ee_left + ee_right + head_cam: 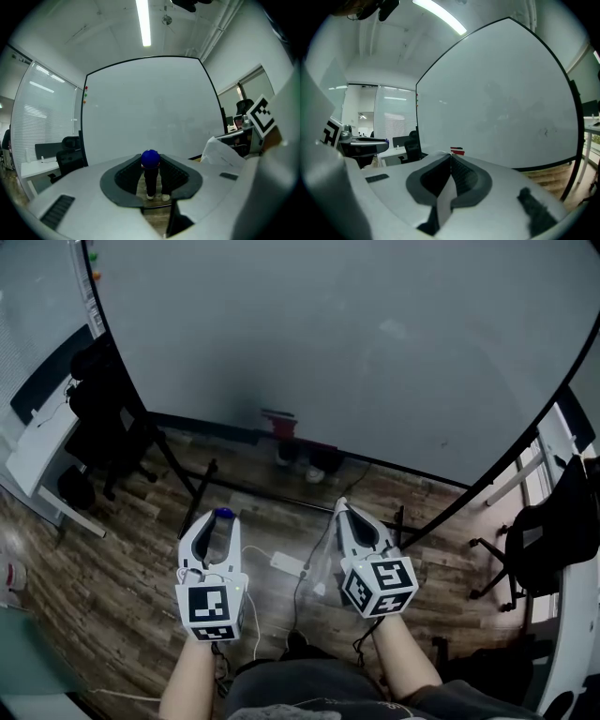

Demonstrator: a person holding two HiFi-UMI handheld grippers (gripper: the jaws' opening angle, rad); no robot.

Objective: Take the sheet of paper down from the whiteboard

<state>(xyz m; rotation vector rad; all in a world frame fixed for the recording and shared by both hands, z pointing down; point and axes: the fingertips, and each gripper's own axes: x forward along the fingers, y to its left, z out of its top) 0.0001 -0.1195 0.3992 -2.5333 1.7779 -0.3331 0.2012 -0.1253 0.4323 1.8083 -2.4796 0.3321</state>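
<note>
Left gripper (221, 517): is grasping a blue magnet (150, 158) by its round knob, the jaws standing wide with a pad pressing on each side of it.
Left hand (192, 673): is holding that gripper low over the wooden floor (122, 559), pointing toward the whiteboard.
Whiteboard (356, 352): is standing ahead on its dark frame, its white face showing bare in all three views.
Red object (279, 423): is lying at the board's lower edge, near the middle.
Right gripper (342, 507): is pinching the sheet of paper (442, 199), the jaws closing tight on its edge.
Sheet of paper: is off the board, hanging from the right gripper's jaws between the two grippers.
Office chair (544, 531): is standing at far right, well apart from both grippers.
</note>
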